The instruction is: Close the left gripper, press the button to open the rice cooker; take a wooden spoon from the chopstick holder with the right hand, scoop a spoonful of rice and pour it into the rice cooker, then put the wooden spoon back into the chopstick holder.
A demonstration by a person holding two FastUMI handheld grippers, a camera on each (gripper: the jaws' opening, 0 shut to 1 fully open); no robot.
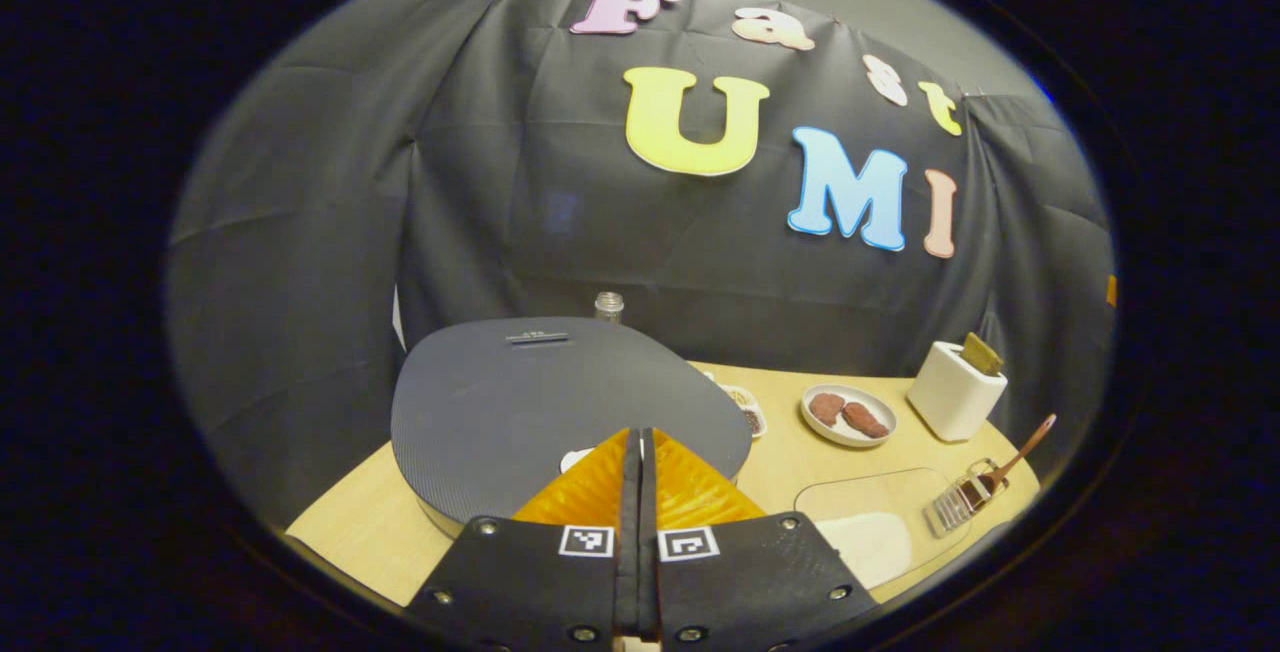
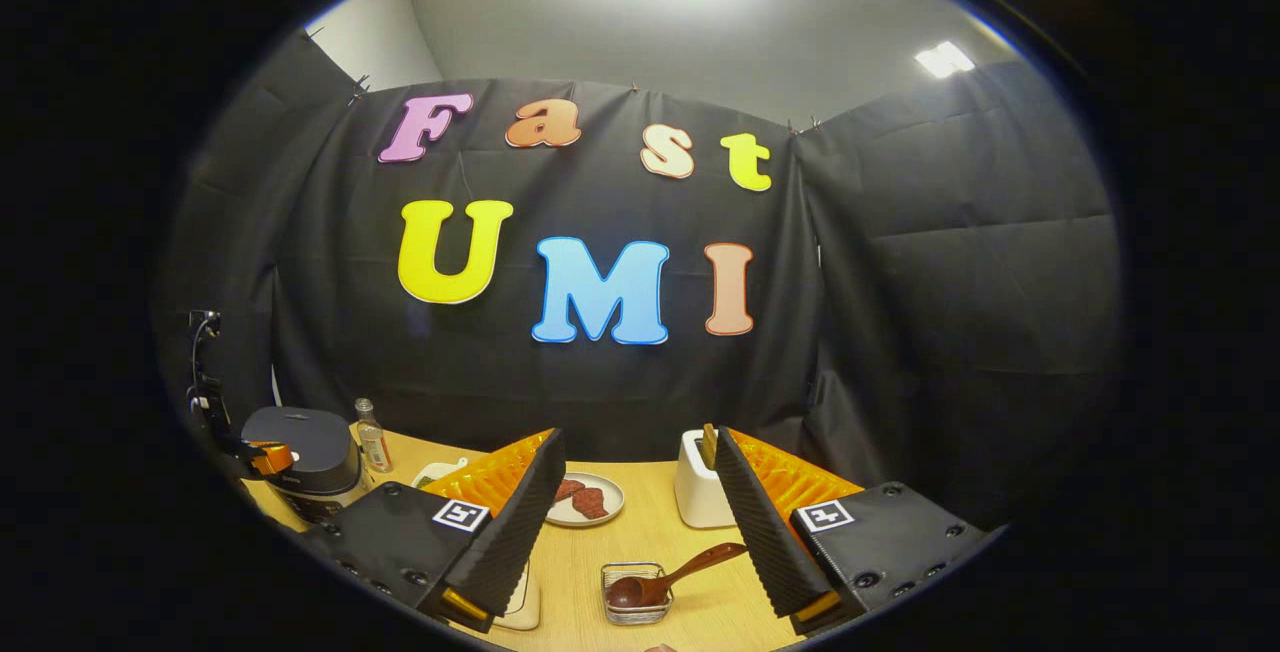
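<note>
The rice cooker (image 1: 540, 402) has a dark grey, closed lid and fills the near table in the left gripper view. My left gripper (image 1: 640, 447) is shut with nothing in it, its tips over the lid's front edge beside a small white patch (image 1: 577, 459). The wooden spoon (image 1: 1015, 457) leans in the wire chopstick holder (image 1: 958, 504) at the right. In the right gripper view my right gripper (image 2: 640, 532) is open, just above and behind the holder (image 2: 636, 594) and spoon (image 2: 672, 575). The cooker (image 2: 305, 467) stands far left, with the left gripper (image 2: 268, 458) at its front.
A plate of brown meat pieces (image 1: 848, 415), a white toaster (image 1: 955, 392), a small dish (image 1: 745, 410) and a bottle (image 1: 608, 306) stand on the wooden table (image 1: 770, 477). A clear board with something white on it (image 1: 875, 532) lies near the table's front edge.
</note>
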